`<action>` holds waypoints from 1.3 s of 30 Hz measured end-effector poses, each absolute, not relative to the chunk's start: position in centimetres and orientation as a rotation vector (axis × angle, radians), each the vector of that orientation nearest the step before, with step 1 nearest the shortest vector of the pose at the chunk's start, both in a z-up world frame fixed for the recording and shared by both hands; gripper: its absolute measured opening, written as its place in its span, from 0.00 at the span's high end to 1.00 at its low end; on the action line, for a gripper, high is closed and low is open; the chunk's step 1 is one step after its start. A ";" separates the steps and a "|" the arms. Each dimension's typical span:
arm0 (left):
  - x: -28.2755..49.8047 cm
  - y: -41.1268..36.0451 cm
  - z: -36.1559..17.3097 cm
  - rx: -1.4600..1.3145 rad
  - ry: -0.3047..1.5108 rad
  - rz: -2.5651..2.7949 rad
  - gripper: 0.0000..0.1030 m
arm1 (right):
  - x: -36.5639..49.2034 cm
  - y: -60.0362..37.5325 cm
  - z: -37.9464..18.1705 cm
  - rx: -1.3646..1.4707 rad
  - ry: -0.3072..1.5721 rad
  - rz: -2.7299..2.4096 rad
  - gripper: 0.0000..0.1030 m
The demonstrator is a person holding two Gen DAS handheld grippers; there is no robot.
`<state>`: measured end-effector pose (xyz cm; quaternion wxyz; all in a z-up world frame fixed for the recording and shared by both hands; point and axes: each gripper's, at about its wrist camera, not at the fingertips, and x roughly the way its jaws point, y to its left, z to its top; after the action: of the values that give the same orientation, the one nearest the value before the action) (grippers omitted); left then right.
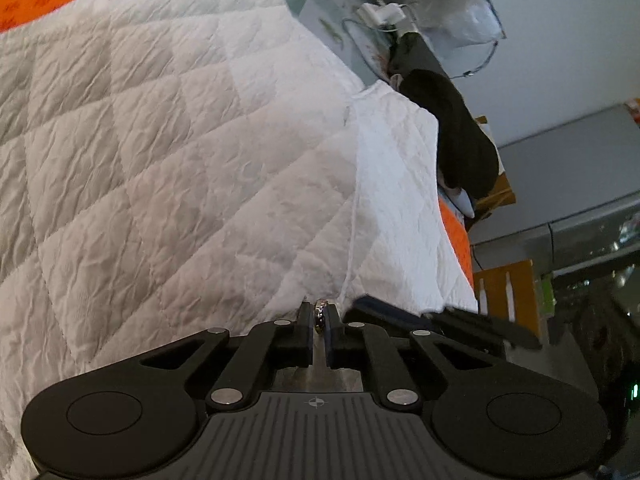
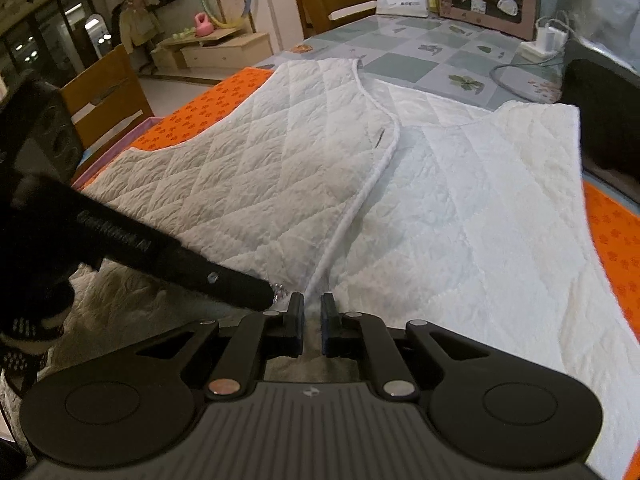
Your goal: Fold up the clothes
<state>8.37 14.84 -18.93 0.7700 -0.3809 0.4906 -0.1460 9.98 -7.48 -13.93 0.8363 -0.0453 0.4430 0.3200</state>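
I've got a white quilted vest (image 2: 400,184) spread flat on an orange mat (image 2: 200,108) over the table (image 2: 420,56). Left gripper (image 1: 319,320), seen in the left wrist view, is nearly shut, pinching a small metal bit at the hem. Right gripper (image 2: 312,312) sits at 6 o'clock on the front edge w/ jaws narrow; can't tell if it grips fabric. Charger (image 2: 542,42) at 1 o'clock.
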 end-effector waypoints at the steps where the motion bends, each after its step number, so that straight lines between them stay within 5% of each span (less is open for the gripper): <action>1: 8.4 15.0 -19.1 -0.856 1.075 -0.308 0.91 | 9.6 -7.6 -13.7 -0.083 0.937 0.676 0.88; 5: 8.8 15.6 -19.6 -0.957 1.114 -0.274 0.91 | 8.5 -7.4 -13.4 -0.028 0.944 0.696 0.78; 15: 9.3 14.7 -18.7 -0.877 1.118 -0.307 0.89 | 7.9 -6.6 -14.6 -0.036 0.965 0.678 0.79; 20: 9.7 13.5 -18.0 -0.786 1.105 -0.326 0.79 | 7.8 -6.7 -14.6 -0.032 0.964 0.676 0.79; 24: 9.5 12.5 -17.5 -0.659 1.091 -0.305 0.92 | 7.8 -6.7 -14.6 -0.027 0.964 0.673 0.79; 39: 8.1 15.6 -19.0 -0.973 1.073 -0.216 0.94 | 8.4 -6.7 -14.6 -0.039 0.956 0.629 0.82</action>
<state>8.07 15.57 -18.97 0.7438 -0.4441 0.4897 -0.0988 8.44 -6.72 -14.64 0.8405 -0.0184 0.4523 0.2977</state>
